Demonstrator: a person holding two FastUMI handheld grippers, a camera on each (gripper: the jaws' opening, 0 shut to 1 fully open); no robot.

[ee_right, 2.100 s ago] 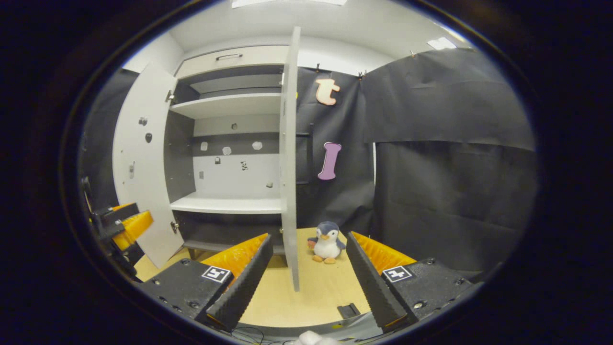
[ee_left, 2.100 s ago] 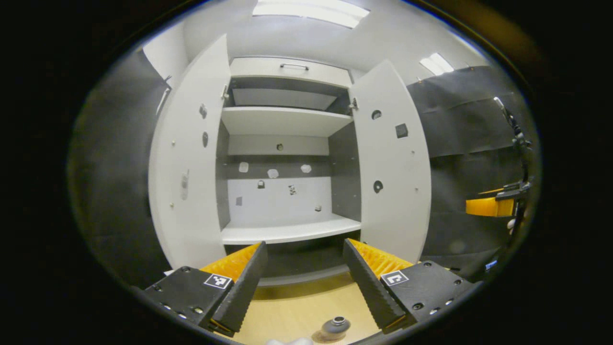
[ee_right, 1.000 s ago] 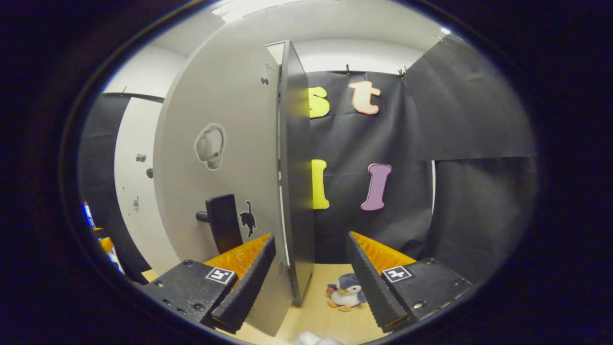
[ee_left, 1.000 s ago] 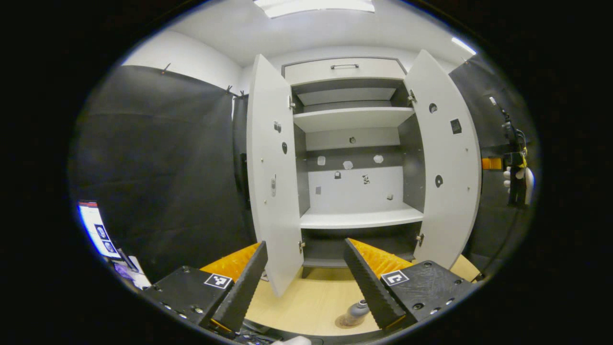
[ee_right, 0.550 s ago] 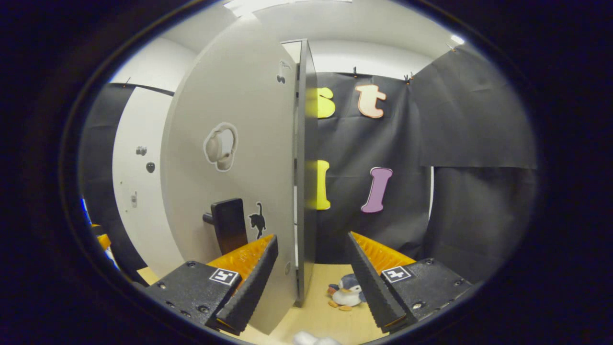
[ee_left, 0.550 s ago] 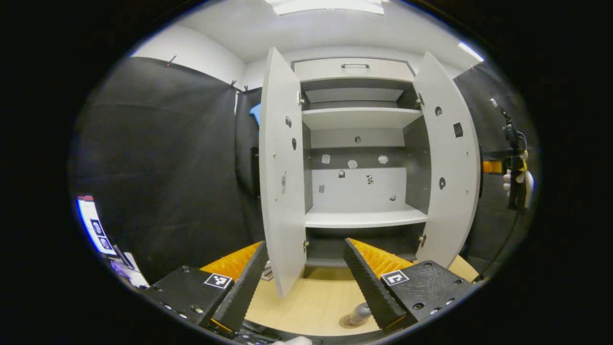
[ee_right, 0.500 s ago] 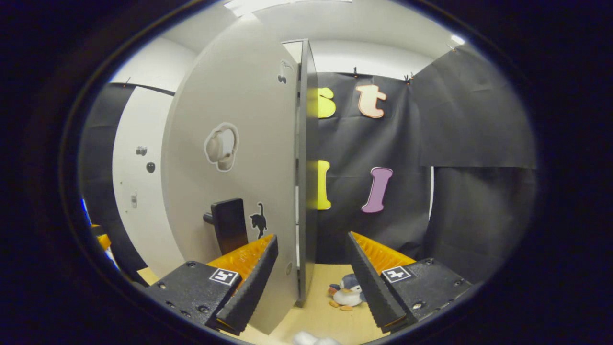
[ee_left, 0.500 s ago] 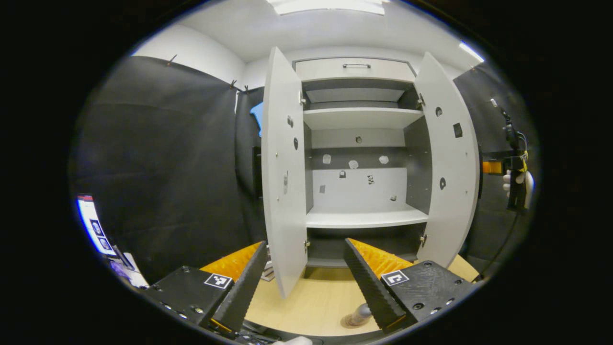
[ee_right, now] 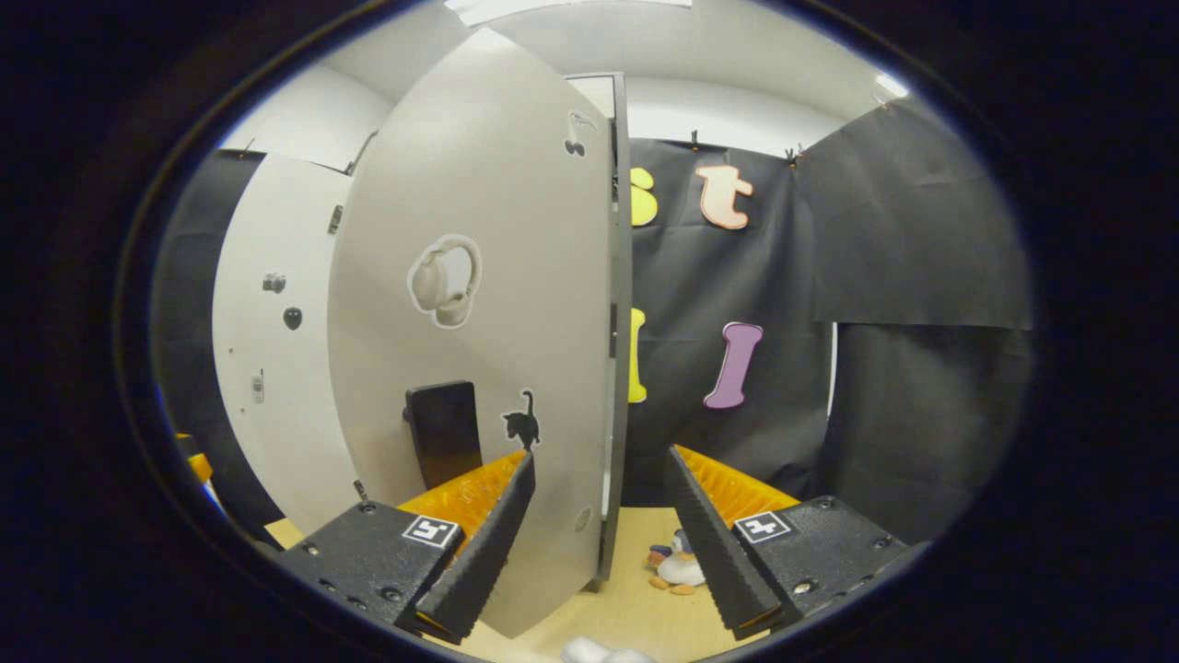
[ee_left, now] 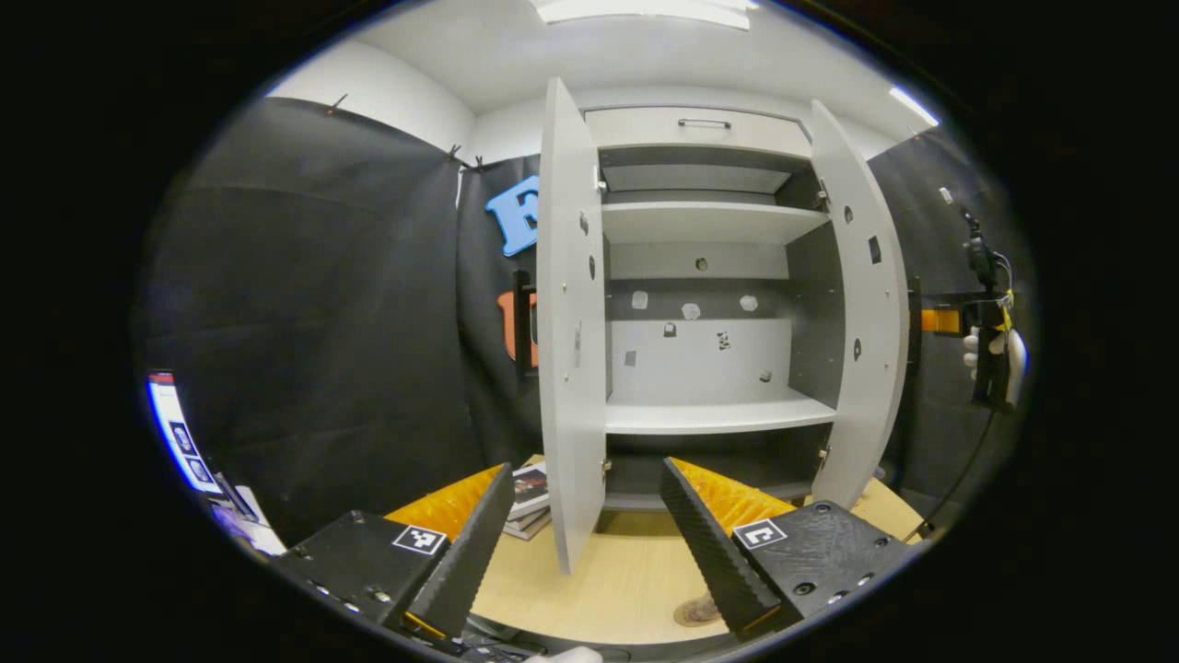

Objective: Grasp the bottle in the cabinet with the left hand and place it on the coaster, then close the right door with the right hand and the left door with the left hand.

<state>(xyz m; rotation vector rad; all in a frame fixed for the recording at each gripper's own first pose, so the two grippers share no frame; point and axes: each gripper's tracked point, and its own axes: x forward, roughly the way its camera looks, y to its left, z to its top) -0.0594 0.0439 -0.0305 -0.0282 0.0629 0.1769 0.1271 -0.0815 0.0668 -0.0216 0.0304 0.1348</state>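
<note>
The white cabinet (ee_left: 718,416) stands with both doors swung out and bare shelves. My left gripper (ee_left: 585,470) is open and holds nothing, back from the cabinet over the wooden table. The left door (ee_left: 569,322) is almost edge-on just ahead of it. A rim of the round coaster (ee_left: 693,611) peeks out beside my right finger, which hides the bottle. My right gripper (ee_right: 599,454) is open, close against the outer face of the right door (ee_right: 497,322), beside its dark handle (ee_right: 444,433). In the left gripper view, the right gripper (ee_left: 939,320) sits behind the right door (ee_left: 870,322).
A penguin plush (ee_right: 680,568) sits on the table past the right door's edge. A stack of books (ee_left: 530,493) lies left of the left door. A lit screen (ee_left: 175,433) stands at the far left. A gloved hand (ee_left: 999,345) holds the right gripper.
The right door has swung a little toward the cabinet with my right gripper behind it. The left gripper's view has shifted, turning the left door edge-on and hiding the bottle behind its finger.
</note>
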